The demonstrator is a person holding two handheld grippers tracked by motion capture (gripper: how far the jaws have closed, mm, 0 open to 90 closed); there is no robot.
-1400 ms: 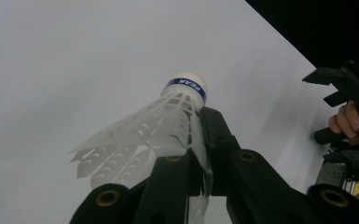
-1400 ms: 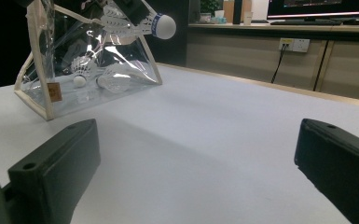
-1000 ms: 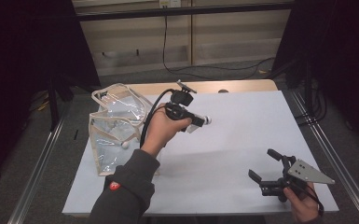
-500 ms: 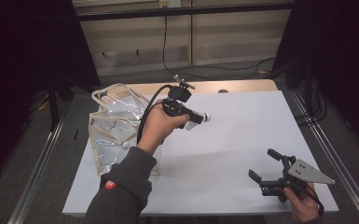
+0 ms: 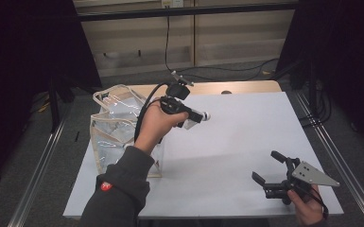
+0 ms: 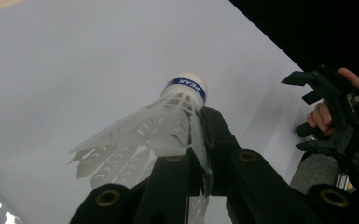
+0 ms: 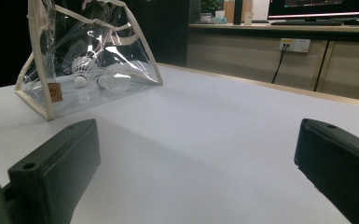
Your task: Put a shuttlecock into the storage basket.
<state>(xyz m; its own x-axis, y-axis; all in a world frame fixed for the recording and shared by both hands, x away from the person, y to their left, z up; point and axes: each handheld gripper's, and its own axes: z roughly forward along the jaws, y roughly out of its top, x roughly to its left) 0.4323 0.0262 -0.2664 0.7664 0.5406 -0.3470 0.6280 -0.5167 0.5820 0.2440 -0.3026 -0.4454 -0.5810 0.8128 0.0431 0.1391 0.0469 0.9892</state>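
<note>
Left gripper (image 5: 196,116) is raised on a bent arm, jaws clamped tight, while the right gripper (image 5: 269,168) sits low, jaws spread wide.

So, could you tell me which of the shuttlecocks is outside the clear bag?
The shuttlecock clamped in the left gripper; the other two lie inside the clear bag.

In your left gripper view, the shuttlecock's (image 6: 168,123) skirt is partly hidden behind the black fingers (image 6: 224,149) and cut off at the bottom edge. In your right gripper view, the clear bag (image 7: 51,100) is cropped at the top, and glare blurs the 2 shuttlecocks (image 7: 114,81) inside.
</note>
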